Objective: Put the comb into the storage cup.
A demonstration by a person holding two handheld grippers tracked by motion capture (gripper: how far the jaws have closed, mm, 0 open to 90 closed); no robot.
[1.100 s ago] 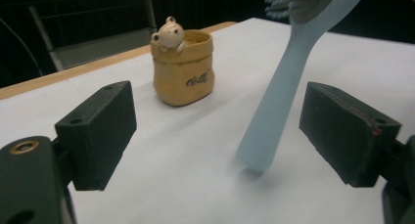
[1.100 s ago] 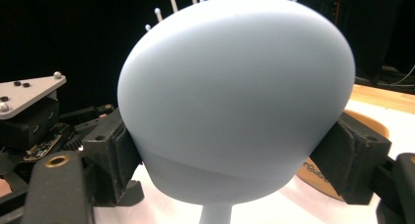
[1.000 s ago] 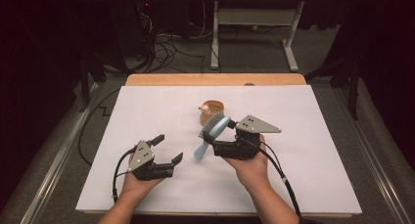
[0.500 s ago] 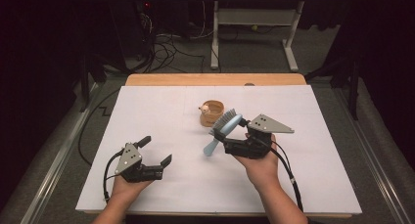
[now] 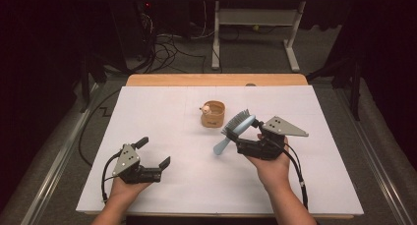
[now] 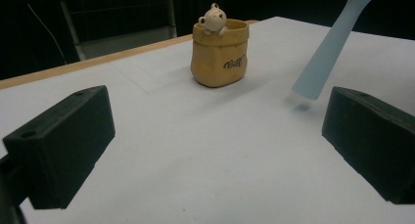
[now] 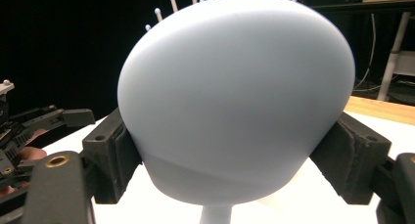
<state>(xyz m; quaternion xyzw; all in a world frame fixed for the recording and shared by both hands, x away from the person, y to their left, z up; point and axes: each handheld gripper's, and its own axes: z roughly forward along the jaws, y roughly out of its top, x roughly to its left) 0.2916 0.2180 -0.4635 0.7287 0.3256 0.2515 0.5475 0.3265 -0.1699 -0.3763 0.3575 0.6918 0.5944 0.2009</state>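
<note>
So the right tongs [image 5: 244,142] are pinching the head of the pale blue hairbrush [image 5: 235,130], one jaw on each side of it, and over the last second they've been carrying it up and away from the person, closer to the little tan pouch cup [image 5: 212,114] with the bear peeking out. Right now the brush is hanging in the air just beside the cup, on the cup's right and a bit nearer the person, bristles pointing toward the cup and handle dangling down toward the white worktop [image 5: 162,112] without touching it.

Meanwhile the left tongs [image 5: 153,157] are sliding back toward the person, well apart from the cup, jaws spread wide and holding nothing.

My guess is the brush is heading into the cup handle-first, with the left hand just getting out of the way.
</note>
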